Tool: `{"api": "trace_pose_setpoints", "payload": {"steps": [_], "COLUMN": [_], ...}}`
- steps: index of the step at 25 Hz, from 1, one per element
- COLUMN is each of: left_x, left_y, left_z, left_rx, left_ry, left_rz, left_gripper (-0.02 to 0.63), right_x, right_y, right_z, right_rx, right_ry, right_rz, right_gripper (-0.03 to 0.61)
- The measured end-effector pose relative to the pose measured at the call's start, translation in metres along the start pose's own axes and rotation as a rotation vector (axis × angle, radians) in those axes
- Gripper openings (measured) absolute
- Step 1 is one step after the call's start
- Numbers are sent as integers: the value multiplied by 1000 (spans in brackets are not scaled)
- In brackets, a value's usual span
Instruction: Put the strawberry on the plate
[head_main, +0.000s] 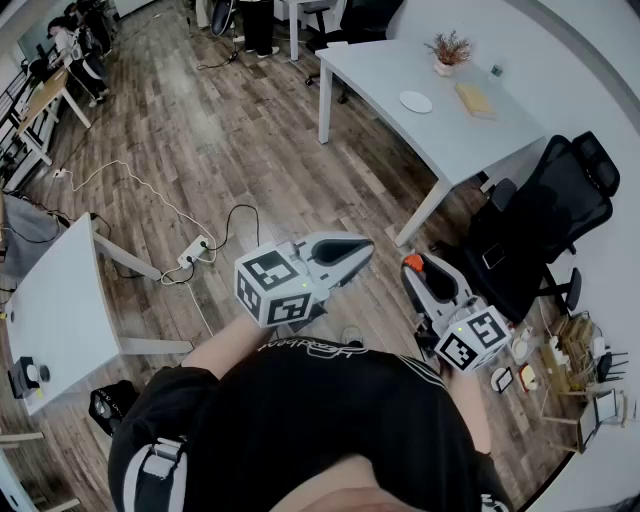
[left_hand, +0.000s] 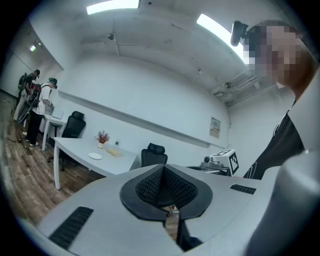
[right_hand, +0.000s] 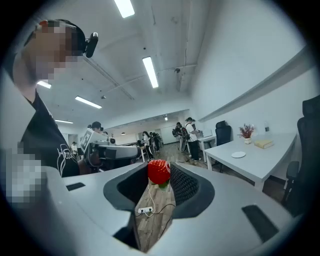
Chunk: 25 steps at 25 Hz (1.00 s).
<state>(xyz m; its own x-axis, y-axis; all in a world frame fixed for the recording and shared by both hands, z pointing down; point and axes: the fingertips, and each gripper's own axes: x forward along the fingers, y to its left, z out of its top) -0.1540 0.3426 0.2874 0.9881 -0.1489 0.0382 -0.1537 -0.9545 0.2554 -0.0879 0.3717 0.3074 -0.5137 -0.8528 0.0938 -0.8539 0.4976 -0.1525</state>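
Both tools are held level before the chest, above the wooden floor (head_main: 250, 150): the left tool (head_main: 355, 250) is clenched on nothing, and the right tool (head_main: 412, 266) is clamped on the strawberry (head_main: 411, 263), which is pinched at the jaw tips well apart from the plate (head_main: 416, 101). The plate is seen near the middle of the white tabletop (head_main: 375, 70), beside a yellow block (head_main: 474, 98) and a potted plant (head_main: 447, 50). Bare floor is left open up to the tabletop's near edge, while its near right corner is crowded by a black office chair (head_main: 545, 225).
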Motion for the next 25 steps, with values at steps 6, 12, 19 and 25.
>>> {"api": "trace_pose_setpoints", "payload": {"steps": [6, 12, 19, 25], "left_x": [-18, -36, -55, -65], "left_y": [-15, -22, -28, -18], "left_z": [-1, -2, -7, -15], "left_rx": [8, 18, 18, -36], "left_ry": [0, -4, 11, 18], "left_rz": [-19, -35, -57, -61], "left_gripper": [6, 6, 6, 6], "right_x": [-5, -4, -4, 0], "right_y": [21, 39, 56, 64], "right_z": [1, 0, 3, -7], "right_rx": [-8, -13, 20, 64], "right_ry": [-12, -21, -67, -62], "right_rz": [-15, -33, -58, -62], "right_gripper": [132, 132, 132, 132]}}
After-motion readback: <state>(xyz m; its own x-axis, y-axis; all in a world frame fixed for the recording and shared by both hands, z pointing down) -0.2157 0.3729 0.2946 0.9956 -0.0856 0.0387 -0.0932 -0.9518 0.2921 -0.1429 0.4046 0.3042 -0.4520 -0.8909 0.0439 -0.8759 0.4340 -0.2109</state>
